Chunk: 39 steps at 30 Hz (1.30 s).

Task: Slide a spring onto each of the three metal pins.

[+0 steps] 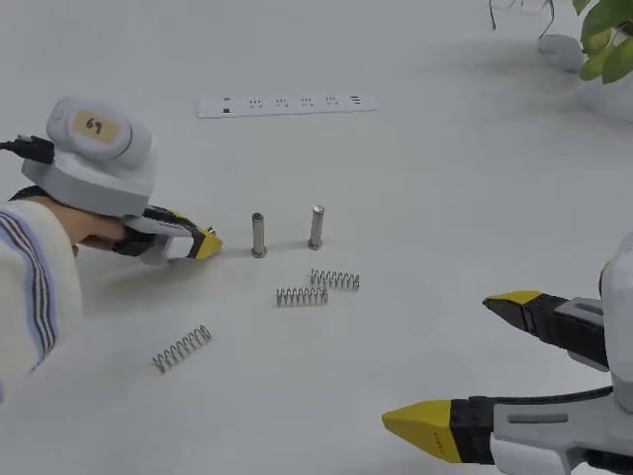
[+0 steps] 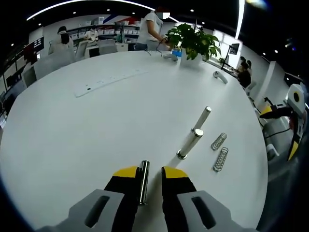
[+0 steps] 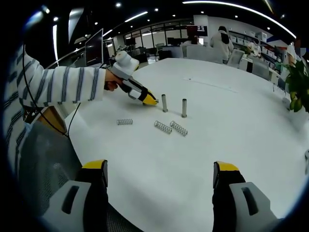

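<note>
Metal pin [image 2: 143, 183] between left gripper [image 2: 150, 172] jaws, grip unclear; right gripper [image 3: 160, 166] jaws spread.

Overhead and two low opposing views share pins [image 1: 258, 235]

White table [image 1: 445, 178]: two upright pins [image 1: 258, 236], three springs [image 1: 302, 296] lying loose, power strip [image 1: 287, 104], potted plant [image 1: 605, 49] at far edge.

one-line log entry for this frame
left gripper: around third pin, grip unclear | right gripper: open, empty | two pins: upright, bare | three springs: loose on table
</note>
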### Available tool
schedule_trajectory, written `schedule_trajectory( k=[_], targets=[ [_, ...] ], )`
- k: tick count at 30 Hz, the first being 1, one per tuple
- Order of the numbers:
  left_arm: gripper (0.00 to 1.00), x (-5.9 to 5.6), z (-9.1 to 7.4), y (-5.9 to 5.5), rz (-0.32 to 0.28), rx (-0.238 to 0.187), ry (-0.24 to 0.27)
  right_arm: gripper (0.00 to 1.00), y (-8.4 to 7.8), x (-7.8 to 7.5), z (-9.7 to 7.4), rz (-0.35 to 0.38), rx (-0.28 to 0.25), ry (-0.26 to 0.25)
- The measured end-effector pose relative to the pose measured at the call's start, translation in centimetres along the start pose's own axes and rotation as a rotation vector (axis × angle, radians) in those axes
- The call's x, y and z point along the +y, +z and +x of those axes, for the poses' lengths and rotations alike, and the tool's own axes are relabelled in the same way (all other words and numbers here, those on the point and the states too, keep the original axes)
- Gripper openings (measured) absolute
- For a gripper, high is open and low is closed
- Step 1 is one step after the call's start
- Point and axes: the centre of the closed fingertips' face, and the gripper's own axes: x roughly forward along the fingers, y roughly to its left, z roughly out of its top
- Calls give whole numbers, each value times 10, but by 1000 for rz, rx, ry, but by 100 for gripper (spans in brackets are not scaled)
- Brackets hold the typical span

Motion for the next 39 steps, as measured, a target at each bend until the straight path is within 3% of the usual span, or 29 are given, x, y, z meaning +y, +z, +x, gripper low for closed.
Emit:
schedule_trajectory(
  k=[2, 12, 15, 20, 21, 22, 25, 26, 27, 33, 39],
  targets=[
    [8, 0, 3, -3, 20, 21, 5, 90, 0, -1, 0, 4, -1, -7],
    [4, 4, 7, 1, 40, 9, 5, 89, 0, -3, -1, 0, -1, -8],
    [1, 8, 8, 2, 98, 11, 27, 89, 1, -2, -1, -2, -3, -7],
    [0, 6, 10, 2, 144, 15, 29, 89, 2, -1, -1, -2, -9, -7],
    [0, 6, 10, 3, 218, 19, 32, 90, 2, -2, -1, 0, -10, -10],
    [0, 5, 10, 2, 224, 28, 37, 90, 2, -2, -1, 1, -10, -11],
    [0, 3, 10, 2, 208, 29, 41, 90, 2, -2, 0, 0, -12, -9],
    [0, 3, 9, 0, 158, 28, 52, 90, 3, -2, -1, 1, -13, -9],
    [0, 4, 9, 1, 145, 25, 51, 90, 3, -2, -1, 0, -14, -8],
    [0, -2, 6, -2, 186, 31, 43, 91, 3, -3, -1, -3, -14, -9],
    [0, -2, 3, -2, 165, 24, 60, 90, 3, -2, -1, -5, -17, -5]
  ],
)
